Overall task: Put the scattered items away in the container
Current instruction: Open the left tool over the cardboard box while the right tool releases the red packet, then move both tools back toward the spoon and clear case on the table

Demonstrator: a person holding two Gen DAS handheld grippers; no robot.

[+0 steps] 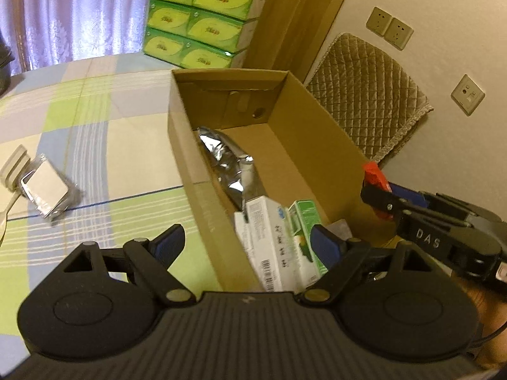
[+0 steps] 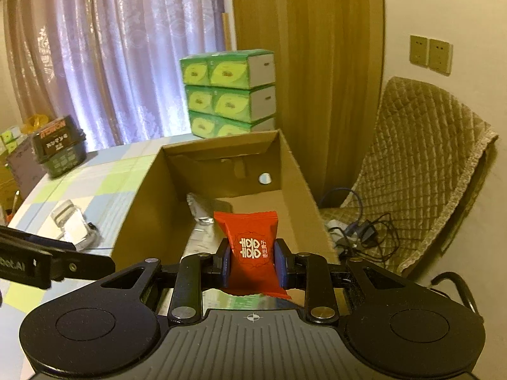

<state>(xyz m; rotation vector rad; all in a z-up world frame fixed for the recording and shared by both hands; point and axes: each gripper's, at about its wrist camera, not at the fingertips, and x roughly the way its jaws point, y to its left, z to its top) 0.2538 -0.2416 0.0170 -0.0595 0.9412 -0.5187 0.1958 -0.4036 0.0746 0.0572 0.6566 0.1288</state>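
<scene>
An open cardboard box (image 1: 190, 145) (image 2: 142, 196) stands on the checked tablecloth. Inside lie a silver foil pouch (image 1: 228, 164) (image 2: 202, 212), a white carton (image 1: 263, 240) and a green-and-white carton (image 1: 304, 221). My left gripper (image 1: 248, 242) is open, straddling the box's near left wall with nothing between its fingers. My right gripper (image 2: 252, 264) is shut on a red sachet (image 2: 252, 247) (image 1: 375, 174) held above the box's near end; in the left wrist view that gripper (image 1: 380, 199) reaches in from the right. A clear plastic case (image 1: 47, 186) (image 2: 73, 224) lies on the cloth left of the box.
A stack of green tissue packs (image 1: 199, 19) (image 2: 228, 95) stands behind the box. A quilted chair (image 1: 364, 101) (image 2: 421, 174) with cables (image 2: 361, 231) sits to the right. A dark box (image 2: 60, 148) rests at the table's far left edge. A beige clip-like item (image 1: 14, 167) lies beside the plastic case.
</scene>
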